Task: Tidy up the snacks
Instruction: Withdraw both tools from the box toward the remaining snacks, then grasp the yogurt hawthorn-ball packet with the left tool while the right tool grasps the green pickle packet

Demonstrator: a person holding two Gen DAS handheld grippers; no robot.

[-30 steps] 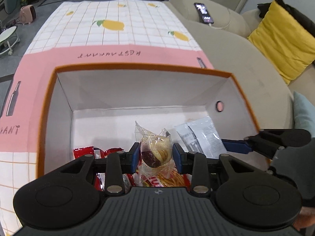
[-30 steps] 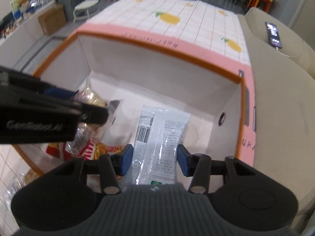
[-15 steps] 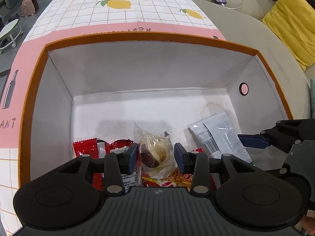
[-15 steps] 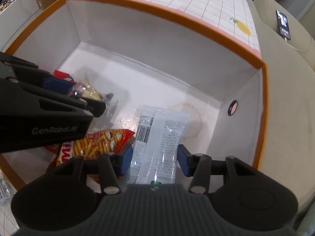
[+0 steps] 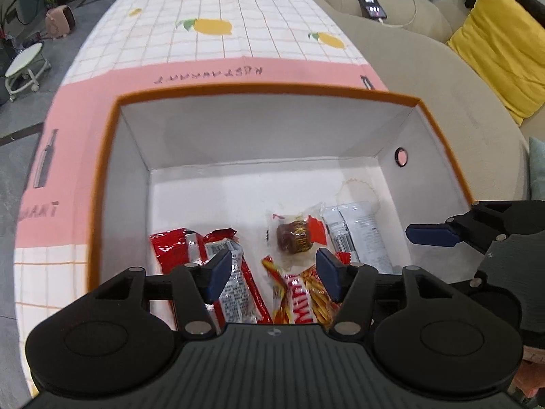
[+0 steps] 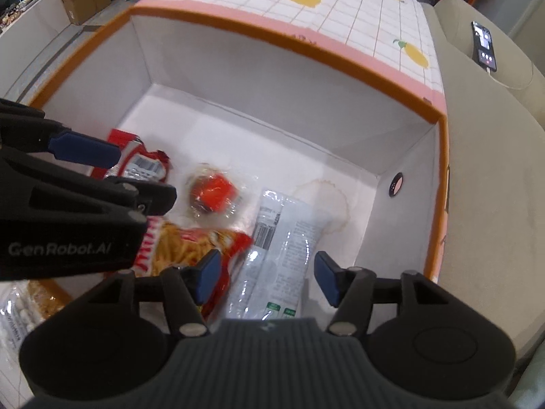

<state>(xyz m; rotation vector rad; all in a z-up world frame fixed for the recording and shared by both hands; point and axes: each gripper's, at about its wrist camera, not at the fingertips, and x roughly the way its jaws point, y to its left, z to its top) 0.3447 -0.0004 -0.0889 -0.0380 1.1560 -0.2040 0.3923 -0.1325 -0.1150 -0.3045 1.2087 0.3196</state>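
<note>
— Where do the snacks stand right now?

— All inside the orange-rimmed box on the table. The round chocolate cake in clear wrap lies on the box floor just ahead of my left tongs. The white packet lies flat under my right tongs. A red packet sits on the left of the floor, and the bag of fry-shaped sticks lies between it and the white one.

— Are you holding anything?

— No. Both pairs of tongs are opening. The left pads stand well apart with nothing pressed between them; the cake lies beyond the tips. The right pads straddle the white packet without touching it.

— How would these handle if you had to shift one?

— Light and soft, I'd judge, every one of them. The film wrappers look glossy, so probably slippery, and they'd crumple rather than resist. The cake would squash under a hard squeeze; I'd take it by the gathered wrap at its edge. The white packet I'd pinch across its narrow width, near the middle so it doesn't droop. The stick bag holds brittle pieces, so I'd take it by the sealed end seam.

— Anything in the way?

— Only my own tongs crowding each other over the box.
</note>
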